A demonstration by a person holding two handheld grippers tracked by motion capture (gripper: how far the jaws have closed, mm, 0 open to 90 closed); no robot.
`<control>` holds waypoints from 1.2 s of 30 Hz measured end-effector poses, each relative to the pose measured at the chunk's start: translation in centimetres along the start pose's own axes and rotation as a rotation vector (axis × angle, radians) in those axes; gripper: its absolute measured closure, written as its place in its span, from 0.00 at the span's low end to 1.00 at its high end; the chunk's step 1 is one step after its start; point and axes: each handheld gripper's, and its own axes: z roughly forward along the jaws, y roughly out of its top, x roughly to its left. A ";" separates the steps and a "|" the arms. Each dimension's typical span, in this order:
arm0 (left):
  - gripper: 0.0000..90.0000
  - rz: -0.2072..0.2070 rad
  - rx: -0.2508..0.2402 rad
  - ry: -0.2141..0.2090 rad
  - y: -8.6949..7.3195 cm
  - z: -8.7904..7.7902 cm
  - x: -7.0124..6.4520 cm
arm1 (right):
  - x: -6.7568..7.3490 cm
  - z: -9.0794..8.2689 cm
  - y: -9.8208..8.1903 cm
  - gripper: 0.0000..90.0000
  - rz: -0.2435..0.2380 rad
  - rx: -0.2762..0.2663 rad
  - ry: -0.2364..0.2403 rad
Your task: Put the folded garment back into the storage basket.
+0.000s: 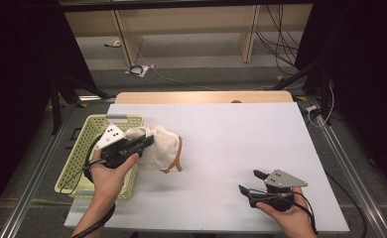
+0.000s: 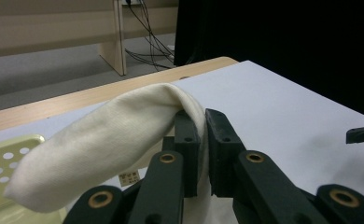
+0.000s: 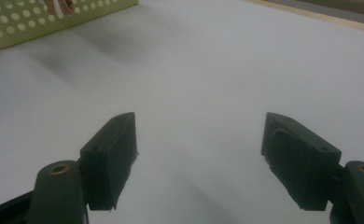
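- High view showed the left gripper with fingers clamped on a cream cloth garment, lifted beside the yellow basket, likely for moving.
- Right gripper rested open, empty, on the desk.

A perforated basket is set at the left edge of the table, partly overhanging it. A cloth garment is draped just right of the basket, over its right rim and onto the table, and is clamped between the jaws of the left gripper, which is held above the basket's right side. The right gripper is placed well apart, near the table's front right corner, its jaws pointed left toward the basket. Behind the table, cables are strewn on the floor beneath a wooden bench.
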 end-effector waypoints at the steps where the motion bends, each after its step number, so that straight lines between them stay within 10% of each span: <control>1: 0.93 -0.001 0.000 0.001 0.0 0.0 0.1 | 0.0 0.0 0.0 0.31 0.000 -0.001 0.000; 36: 0.93 -0.010 -0.020 0.029 0.4 -1.0 1.2 | -0.2 0.0 -0.1 0.29 -0.006 -0.001 -0.007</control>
